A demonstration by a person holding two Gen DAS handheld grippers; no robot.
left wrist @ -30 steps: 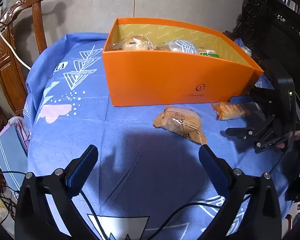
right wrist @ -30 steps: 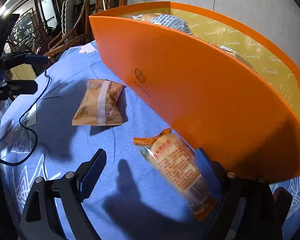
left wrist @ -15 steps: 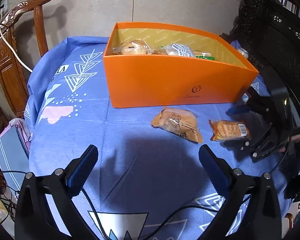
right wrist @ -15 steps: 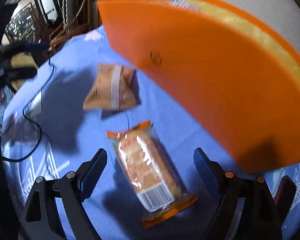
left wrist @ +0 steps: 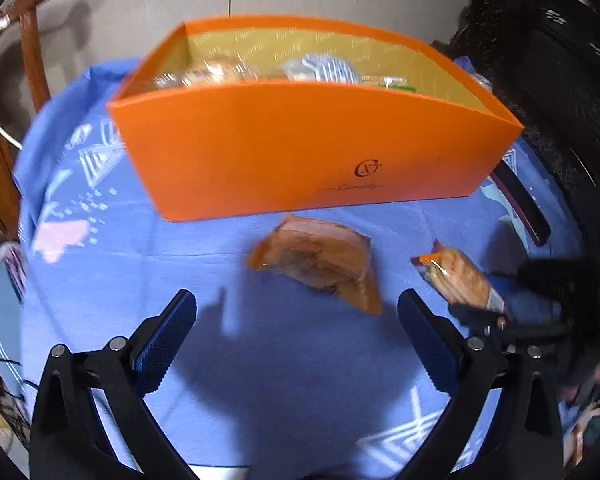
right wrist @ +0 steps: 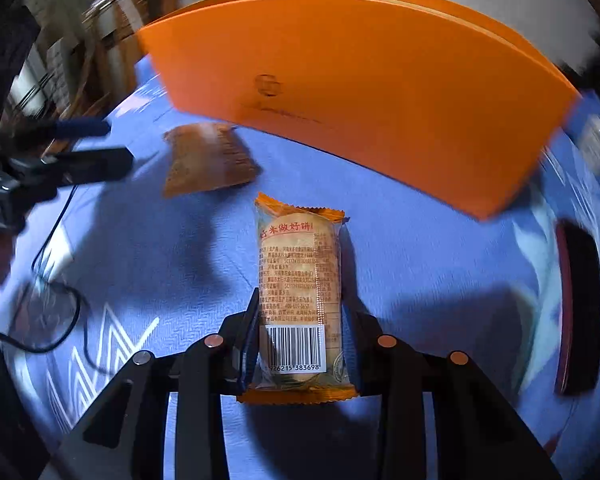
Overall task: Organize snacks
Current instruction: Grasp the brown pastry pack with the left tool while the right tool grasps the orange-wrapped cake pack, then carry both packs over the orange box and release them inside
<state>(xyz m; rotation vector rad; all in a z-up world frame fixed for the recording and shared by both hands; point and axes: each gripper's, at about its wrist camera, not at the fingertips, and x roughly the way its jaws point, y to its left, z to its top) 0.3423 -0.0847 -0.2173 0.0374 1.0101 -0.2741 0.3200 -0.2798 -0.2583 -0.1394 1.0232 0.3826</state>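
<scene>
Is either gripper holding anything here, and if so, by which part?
The right gripper is shut on the long clear orange-trimmed cracker packet, clamping its two long sides near the barcode end. The left gripper is open and holds nothing.

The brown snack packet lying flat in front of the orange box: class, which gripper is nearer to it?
Left. The left gripper hangs open just short of the brown snack packet; the right gripper, shut on the barcoded cracker pack, sits farther off beside it.

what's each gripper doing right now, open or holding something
Left gripper: open, holding nothing, above the blue tablecloth.
Right gripper: closed on the orange cracker packet.
</scene>
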